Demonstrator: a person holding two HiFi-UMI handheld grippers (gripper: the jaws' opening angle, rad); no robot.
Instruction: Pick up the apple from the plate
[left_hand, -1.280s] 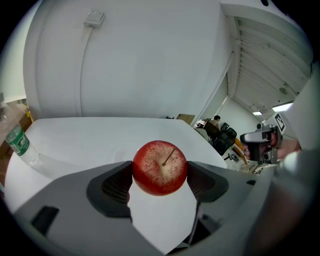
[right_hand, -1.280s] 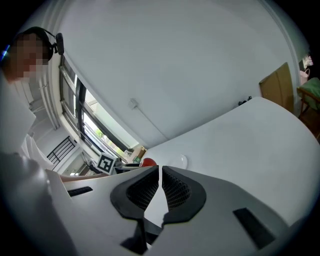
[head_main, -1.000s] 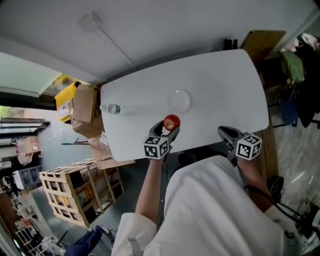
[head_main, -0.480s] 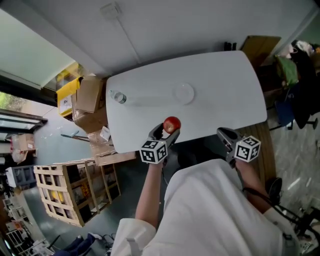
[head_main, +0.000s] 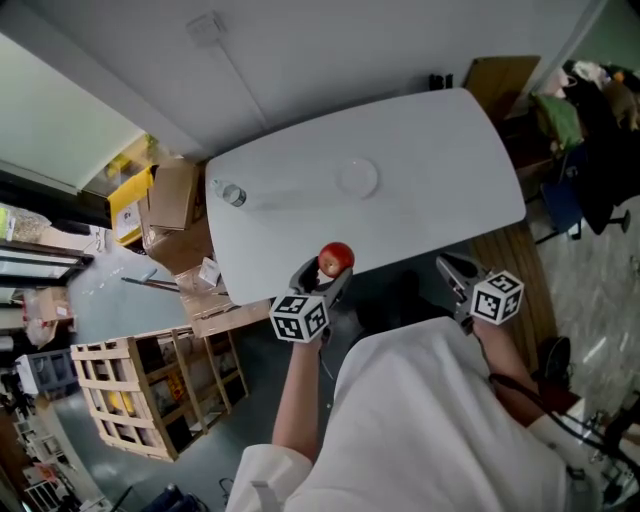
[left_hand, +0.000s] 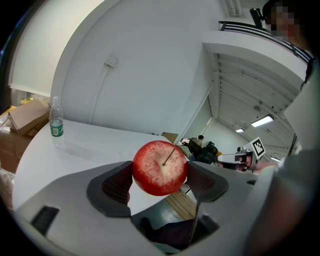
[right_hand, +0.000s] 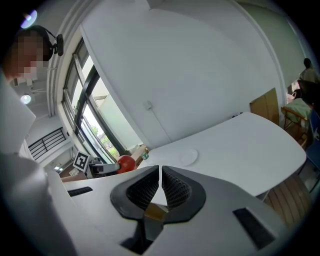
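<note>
A red apple (head_main: 335, 257) (left_hand: 160, 167) is held in the air by my left gripper (head_main: 322, 270) (left_hand: 160, 175), which is shut on it, just off the near edge of the white table (head_main: 430, 150). The stem points toward the left gripper view's camera. The apple (right_hand: 126, 163) also shows small in the right gripper view. The white plate (head_main: 357, 177) (right_hand: 188, 157) lies bare on the table, beyond the apple. My right gripper (head_main: 455, 275) (right_hand: 160, 187) is shut with nothing between its jaws, off the table's near right edge.
A clear water bottle (head_main: 229, 193) (left_hand: 56, 123) stands at the table's left end. Cardboard boxes (head_main: 172, 205) and a wooden crate (head_main: 150, 390) sit on the floor to the left. A chair with clothes (head_main: 590, 130) is at the right.
My left gripper has drawn back toward the person with the apple, from over the table's near edge to just off it. The right gripper has hardly moved.
</note>
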